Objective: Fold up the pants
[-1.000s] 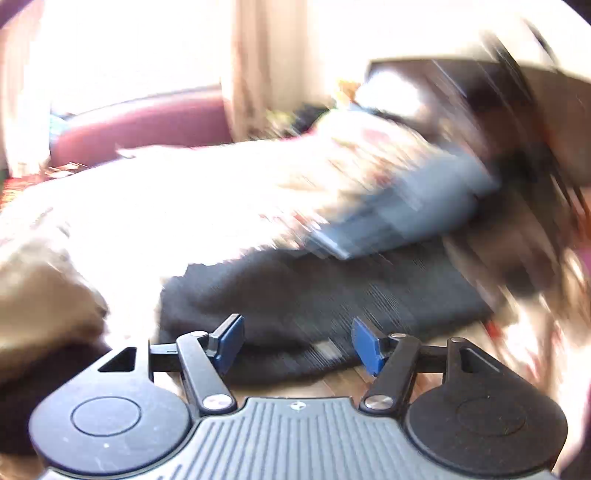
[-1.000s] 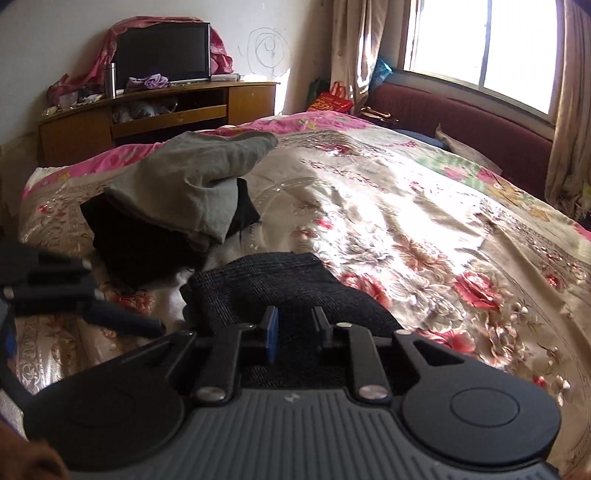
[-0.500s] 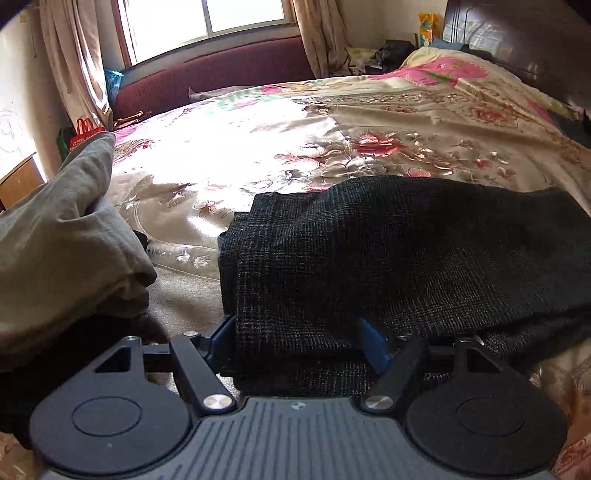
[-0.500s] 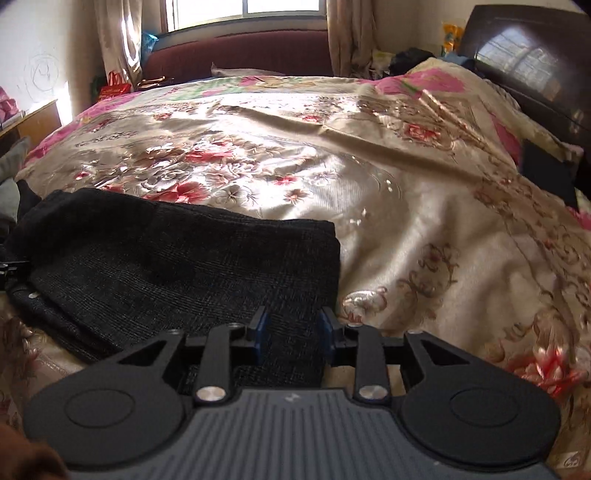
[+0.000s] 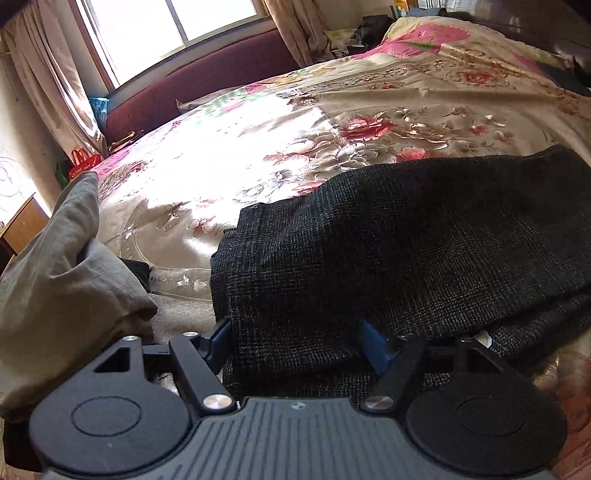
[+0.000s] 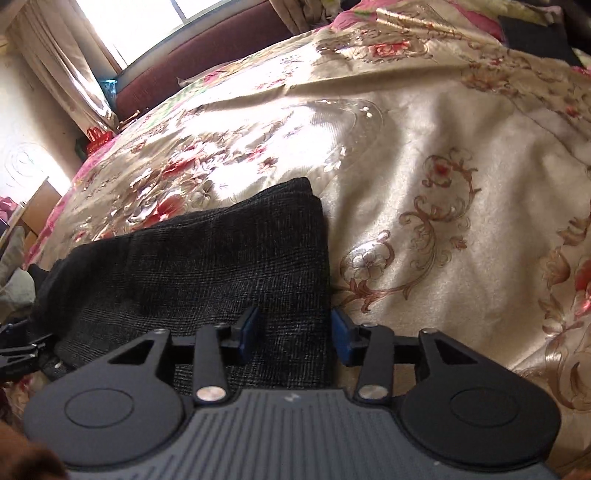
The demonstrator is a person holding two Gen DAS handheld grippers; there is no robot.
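Left gripper [image 5: 297, 341] black with ribbed grey housing, blue fingertip pads [image 5: 221, 338], silver pivot screws at 6 o'clock, round discs flanking, right gripper [image 6: 293, 330] identical, small white logo centred

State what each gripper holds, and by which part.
Nothing held. The dark pants lie between the left gripper fingers and the opening right gripper fingers, ungripped.

Daylight pours from the window [image 5: 177, 33] far ahead and left of the grippers, blowing out its panes. Glare whitens the satin bedspread [image 5: 229, 147] beyond the fingers, while the dark pants [image 5: 406, 240] nearest them lose detail in shadow. Both fisheye views are sharp, bending and darkening toward the edges.
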